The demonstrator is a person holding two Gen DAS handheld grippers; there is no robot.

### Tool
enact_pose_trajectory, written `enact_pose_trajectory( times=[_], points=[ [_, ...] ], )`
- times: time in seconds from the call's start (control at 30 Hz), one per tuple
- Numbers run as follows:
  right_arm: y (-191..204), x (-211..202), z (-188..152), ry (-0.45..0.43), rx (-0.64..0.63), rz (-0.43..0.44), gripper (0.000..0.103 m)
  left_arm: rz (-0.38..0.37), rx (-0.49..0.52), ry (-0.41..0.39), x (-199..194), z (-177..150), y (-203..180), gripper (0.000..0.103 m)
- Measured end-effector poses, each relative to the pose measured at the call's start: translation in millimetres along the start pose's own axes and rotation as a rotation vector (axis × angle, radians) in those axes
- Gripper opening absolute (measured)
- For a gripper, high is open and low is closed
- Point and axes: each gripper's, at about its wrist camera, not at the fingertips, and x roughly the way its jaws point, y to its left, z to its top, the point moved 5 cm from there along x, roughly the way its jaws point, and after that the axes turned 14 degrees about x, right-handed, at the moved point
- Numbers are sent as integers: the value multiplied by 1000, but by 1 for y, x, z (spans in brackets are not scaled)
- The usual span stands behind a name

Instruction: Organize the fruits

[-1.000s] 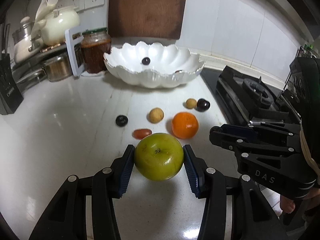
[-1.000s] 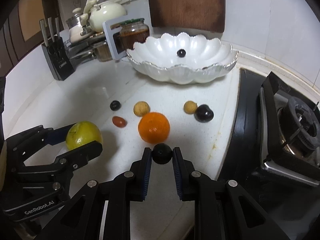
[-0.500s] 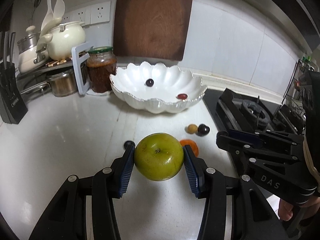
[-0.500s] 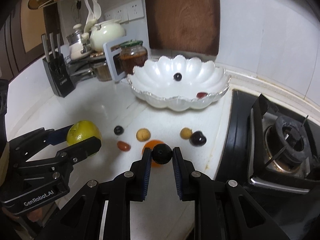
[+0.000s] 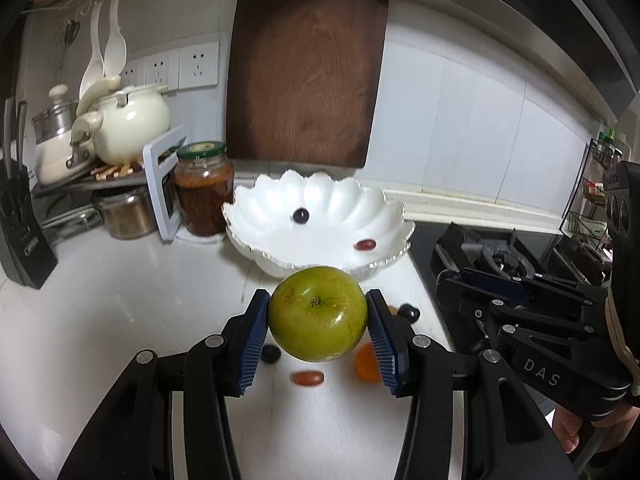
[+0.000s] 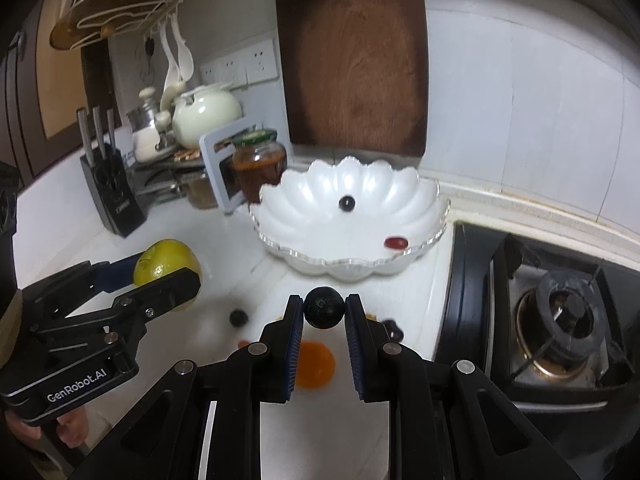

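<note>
My left gripper (image 5: pixel 318 322) is shut on a green apple (image 5: pixel 318 314) and holds it above the counter, short of the white scalloped bowl (image 5: pixel 256 236). My right gripper (image 6: pixel 325 312) is shut on a small dark round fruit (image 6: pixel 325 307), also raised in front of the bowl (image 6: pixel 434 208). The bowl holds a dark grape (image 5: pixel 300 215) and a red grape (image 5: pixel 365 245). On the counter below lie an orange (image 6: pixel 316 364), a dark grape (image 5: pixel 270 354), a red grape (image 5: pixel 307 378) and a dark plum (image 5: pixel 409 312). The apple also shows in the right wrist view (image 6: pixel 166 268).
A jar of red preserve (image 5: pixel 204 190), a white rack, pots and a teapot (image 5: pixel 128 124) stand left of the bowl. A knife block (image 5: pixel 20 236) is at far left. A brown cutting board (image 5: pixel 306 64) leans on the wall. A gas stove (image 6: pixel 560 316) lies to the right.
Both grippers have risen from the counter with their fruit and tilted up toward the bowl. The loose fruit on the counter now lies lower in both views.
</note>
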Motion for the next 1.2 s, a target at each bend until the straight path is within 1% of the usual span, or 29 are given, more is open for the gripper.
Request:
enact_pose_trajectory(
  times=[0.27,0.67,0.8,0.9,0.97,1.1,1.2],
  points=[
    [4,7,26,-62,19,1,23,8,11,-33,9,25,14,48],
    [4,18,69,-147,29,-34,23,23,34,-100,22,64,32,48],
    [6,26,84,-154,38,-30,23,15,30,-101,31,78,38,48],
    [4,36,94,-142,59,-24,23,-10,22,-96,39,86,41,48],
    [1,44,100,-132,73,-22,23,-13,25,-89,46,90,44,48],
    [-3,57,108,-121,83,-40,23,-27,14,-69,63,98,52,48],
    [-7,70,113,-102,86,-55,23,-24,7,-52,78,101,60,48]
  ],
)
